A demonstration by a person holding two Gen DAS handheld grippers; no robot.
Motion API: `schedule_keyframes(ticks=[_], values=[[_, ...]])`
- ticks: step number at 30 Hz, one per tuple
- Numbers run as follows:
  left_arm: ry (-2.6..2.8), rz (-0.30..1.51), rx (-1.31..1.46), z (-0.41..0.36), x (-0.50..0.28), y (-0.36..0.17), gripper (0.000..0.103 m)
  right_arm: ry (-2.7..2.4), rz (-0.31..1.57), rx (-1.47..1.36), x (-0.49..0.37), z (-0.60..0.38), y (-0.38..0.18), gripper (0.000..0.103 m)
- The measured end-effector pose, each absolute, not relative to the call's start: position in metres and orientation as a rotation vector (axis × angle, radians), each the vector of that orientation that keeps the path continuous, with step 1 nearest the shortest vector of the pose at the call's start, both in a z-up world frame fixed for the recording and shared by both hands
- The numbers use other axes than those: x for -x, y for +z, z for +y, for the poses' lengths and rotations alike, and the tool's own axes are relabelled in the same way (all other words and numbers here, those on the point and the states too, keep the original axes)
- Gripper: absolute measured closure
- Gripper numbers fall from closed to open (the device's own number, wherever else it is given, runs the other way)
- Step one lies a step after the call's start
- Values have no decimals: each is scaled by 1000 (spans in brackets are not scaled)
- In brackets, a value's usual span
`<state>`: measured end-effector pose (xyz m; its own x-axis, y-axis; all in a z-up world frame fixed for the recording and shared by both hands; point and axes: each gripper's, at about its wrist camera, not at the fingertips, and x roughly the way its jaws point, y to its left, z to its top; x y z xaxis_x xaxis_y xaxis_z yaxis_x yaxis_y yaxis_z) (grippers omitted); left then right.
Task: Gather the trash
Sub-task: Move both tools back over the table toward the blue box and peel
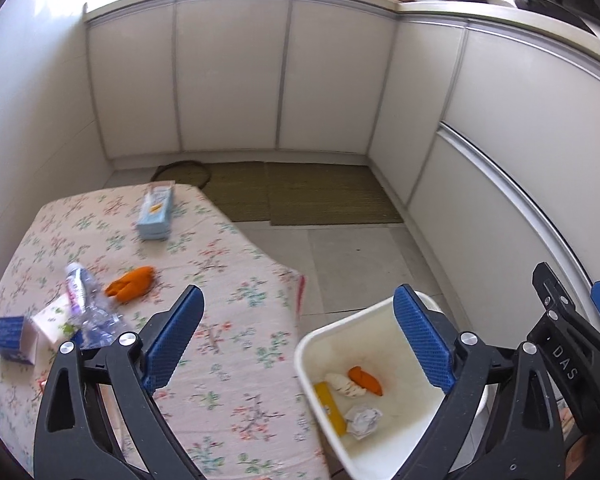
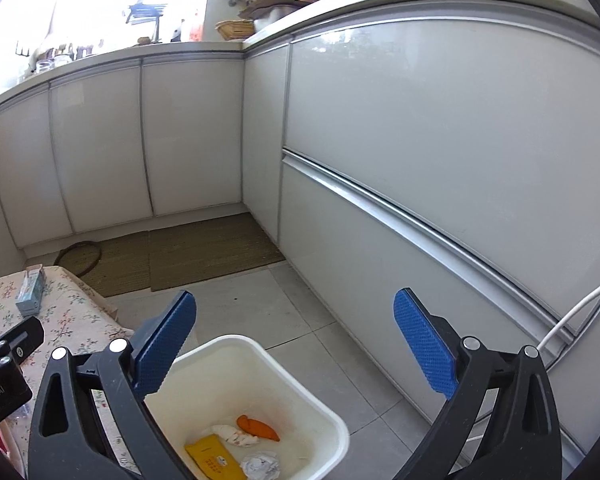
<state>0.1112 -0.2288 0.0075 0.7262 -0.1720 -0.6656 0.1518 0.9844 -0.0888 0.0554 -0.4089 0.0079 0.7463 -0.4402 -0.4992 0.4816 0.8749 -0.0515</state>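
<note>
Nothing is being held between the left tongs (image 1: 298, 332), whose blue pads are standing wide apart over the gap between the counter (image 1: 236, 360) and the white bin (image 1: 312, 344). Equally spread and empty, the right tongs (image 2: 294, 340) are being held above the same bin, which is standing on the tiled floor just beside the counter's edge.

Inside the bin, four pieces are already lying: a yellow packet (image 2: 214, 460), a crumpled paper ball (image 2: 260, 466), a whitish wrapper (image 2: 234, 435) and an orange scrap (image 2: 258, 427). That part of the collecting is judged done.

Farther out on the flowered cloth, trash is still waiting: a crushed clear bottle (image 1: 90, 304), an orange piece (image 1: 132, 283) just beyond it, a small pale carton (image 1: 54, 322) touching the bottle, and a blue box (image 1: 10, 334) near the left edge. At the far end a light blue pack (image 1: 156, 216) is lying well apart from the rest; whether it counts as trash cannot be told.

Roughly half the job is therefore judged left.

Both bin views are being cut off at the near side by the tongs' black frames, so its full contents are not being shown. Motion blur is softening the print on the counter items.
</note>
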Motion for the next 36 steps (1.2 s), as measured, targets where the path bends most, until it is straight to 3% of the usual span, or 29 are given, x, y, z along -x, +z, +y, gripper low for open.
schedule_keyframes(ticks=[36], values=[[191, 835, 187, 17, -118, -24, 11, -87, 569, 147, -128, -162, -2, 7]])
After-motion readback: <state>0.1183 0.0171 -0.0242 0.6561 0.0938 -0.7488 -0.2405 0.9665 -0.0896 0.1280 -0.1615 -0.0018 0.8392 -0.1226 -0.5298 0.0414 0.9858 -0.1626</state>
